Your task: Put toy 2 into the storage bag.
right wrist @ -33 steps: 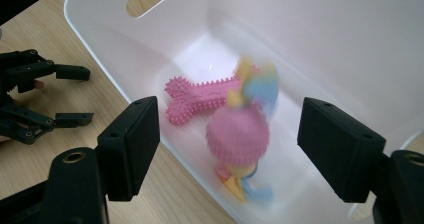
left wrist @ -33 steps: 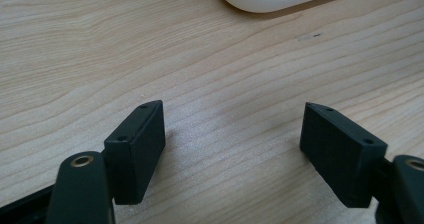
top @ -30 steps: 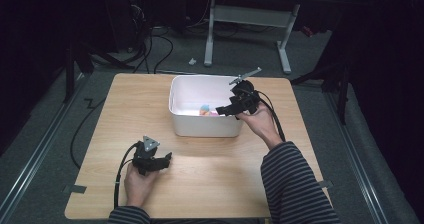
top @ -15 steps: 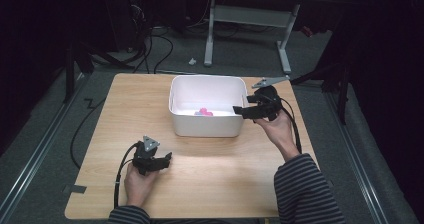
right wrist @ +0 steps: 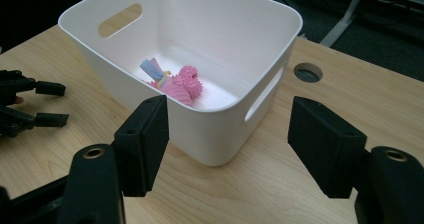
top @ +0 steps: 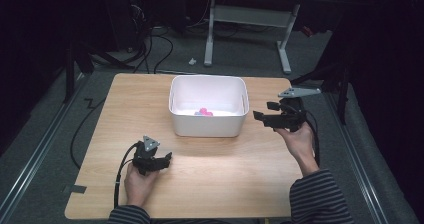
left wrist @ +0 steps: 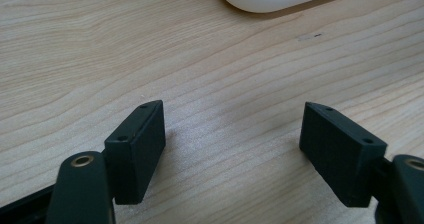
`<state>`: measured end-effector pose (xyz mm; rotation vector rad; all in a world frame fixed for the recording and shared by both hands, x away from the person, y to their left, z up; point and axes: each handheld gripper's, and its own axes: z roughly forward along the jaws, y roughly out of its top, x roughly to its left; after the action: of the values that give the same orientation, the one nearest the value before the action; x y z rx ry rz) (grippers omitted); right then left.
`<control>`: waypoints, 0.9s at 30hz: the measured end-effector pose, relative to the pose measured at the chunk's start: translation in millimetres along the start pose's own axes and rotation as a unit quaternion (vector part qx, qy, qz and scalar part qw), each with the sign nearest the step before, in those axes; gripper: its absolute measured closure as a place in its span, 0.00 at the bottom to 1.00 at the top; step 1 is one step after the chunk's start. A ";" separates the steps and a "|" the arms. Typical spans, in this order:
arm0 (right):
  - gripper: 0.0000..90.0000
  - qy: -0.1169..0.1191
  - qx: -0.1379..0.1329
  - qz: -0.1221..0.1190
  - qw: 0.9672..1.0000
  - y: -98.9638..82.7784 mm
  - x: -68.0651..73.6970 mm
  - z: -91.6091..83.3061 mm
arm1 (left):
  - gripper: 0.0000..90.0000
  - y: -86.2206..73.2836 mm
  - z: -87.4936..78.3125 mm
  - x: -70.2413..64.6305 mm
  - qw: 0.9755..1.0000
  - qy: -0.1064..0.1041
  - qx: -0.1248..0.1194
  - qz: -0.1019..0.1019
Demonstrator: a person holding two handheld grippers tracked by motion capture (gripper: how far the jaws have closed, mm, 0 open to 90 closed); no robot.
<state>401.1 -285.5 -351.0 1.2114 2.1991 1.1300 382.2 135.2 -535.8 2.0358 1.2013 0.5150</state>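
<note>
A white plastic bin [top: 208, 79] stands in the middle of the wooden table, and a pink spiky toy [top: 204, 111] lies on its floor. In the right gripper view the toy [right wrist: 186, 81] rests against a blue and yellow piece [right wrist: 152, 68] inside the bin [right wrist: 215, 134]. My right gripper [top: 262, 110] hovers to the right of the bin and points at it. Its jaws have just been closing, and they stand open [right wrist: 227, 139] with nothing between them. My left gripper [top: 167, 159] rests on the table in front of the bin, open [left wrist: 232, 149] over bare wood.
The table [top: 225, 169] has a round cable hole [right wrist: 307, 72] near its far right corner. Grey floor with cables and a desk frame [top: 247, 14] lies beyond the table. My left gripper [right wrist: 62, 104] shows at the left edge of the right gripper view.
The right hand has drawn back from over the bin's right side to the right of it, and its jaws have narrowed. The left hand has not moved.
</note>
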 end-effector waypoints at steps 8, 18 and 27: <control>0.37 -0.012 -0.008 0.009 1.000 -18.5 -4.8 -17.8 | 0.30 0.0 0.0 0.0 1.000 0.000 0.000 0.000; 0.38 -0.029 -0.016 0.016 0.999 -44.4 -2.5 -31.7 | 0.30 0.0 0.0 -0.1 1.000 -0.001 0.001 0.002; 0.38 -0.035 -0.025 0.024 0.999 -69.6 2.6 -36.2 | 0.29 -0.1 -0.1 -0.4 1.000 -0.002 0.000 0.002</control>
<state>339.9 -321.2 -384.7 1.2688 2.0881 1.1358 381.8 134.9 -535.8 2.0399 1.1954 0.5135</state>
